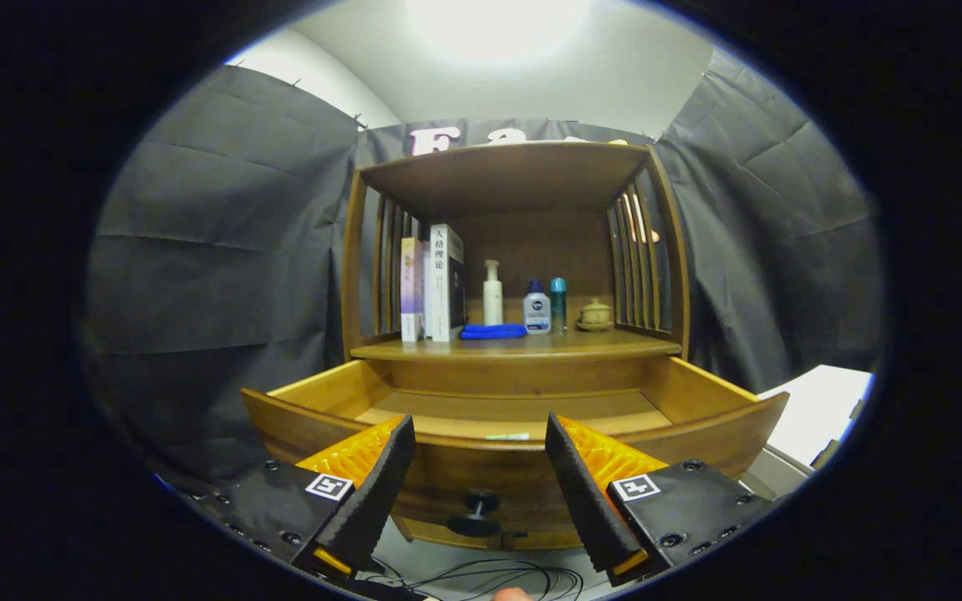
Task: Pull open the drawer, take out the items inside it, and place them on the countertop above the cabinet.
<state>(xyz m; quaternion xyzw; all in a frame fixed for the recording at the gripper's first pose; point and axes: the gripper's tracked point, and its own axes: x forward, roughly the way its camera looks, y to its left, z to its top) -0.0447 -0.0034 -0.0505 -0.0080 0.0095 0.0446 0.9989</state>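
Observation:
The wooden drawer (698, 396) of the cabinet stands pulled out toward me, its dark knob (478, 503) on the front panel between my fingers. Inside, near the front edge, lies a small pale stick-like item (507, 436). My gripper (478, 434) is open, hovering at the drawer's front rim with nothing between the fingers. Above the drawer is the countertop (523, 347), carrying upright books (435, 285), a white pump bottle (493, 294), a blue cloth (493, 331), a small white bottle (537, 309), a teal bottle (559, 303) and a small lidded pot (594, 315).
A slatted wooden shelf frame with a top board (514, 171) encloses the countertop. Black cloth walls stand on both sides. A white surface (815, 413) lies to the right, and dark cables (481, 576) trail on the floor below the drawer.

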